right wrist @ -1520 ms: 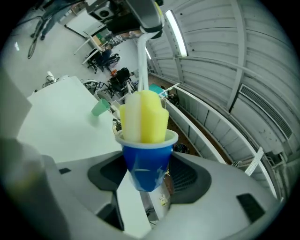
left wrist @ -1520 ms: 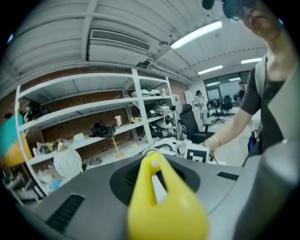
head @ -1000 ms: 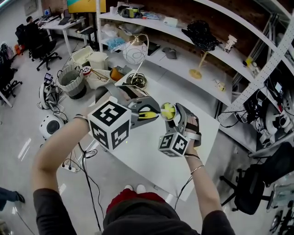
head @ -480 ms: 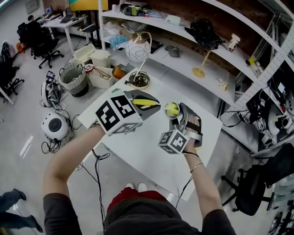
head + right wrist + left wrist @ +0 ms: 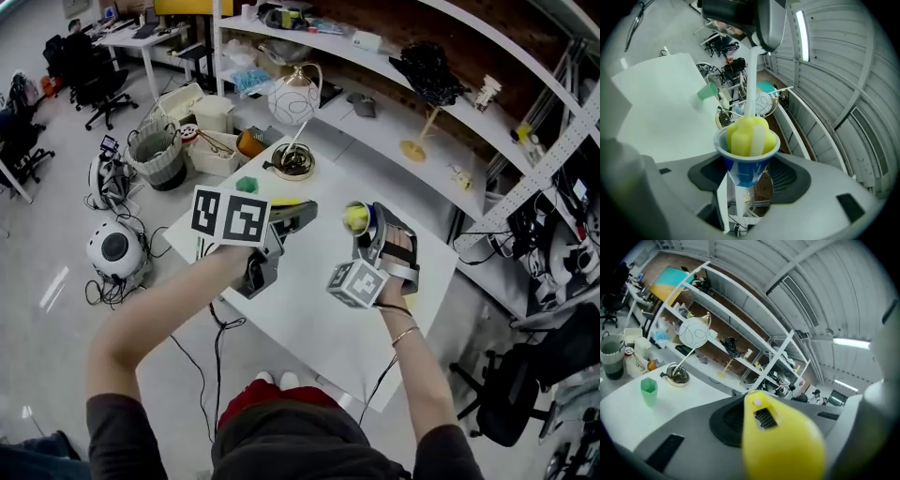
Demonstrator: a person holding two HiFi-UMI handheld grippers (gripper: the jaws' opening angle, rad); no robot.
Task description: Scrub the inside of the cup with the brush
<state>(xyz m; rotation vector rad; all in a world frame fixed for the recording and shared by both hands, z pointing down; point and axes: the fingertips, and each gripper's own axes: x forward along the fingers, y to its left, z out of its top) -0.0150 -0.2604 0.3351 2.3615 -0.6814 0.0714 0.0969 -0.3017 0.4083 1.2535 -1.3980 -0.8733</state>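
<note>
**Brush head seated in the cup — scrubbing left to do**

The right gripper [image 5: 366, 228] has its fingers closed on the blue cup [image 5: 748, 167], held above the worktop [image 5: 309, 314]. The left gripper [image 5: 298, 215] clamps the brush [image 5: 780, 441] by its yellow handle. The sponge head [image 5: 749, 135] fills the cup's mouth. Insertion looks done — working the head round the inner wall remains.
</note>
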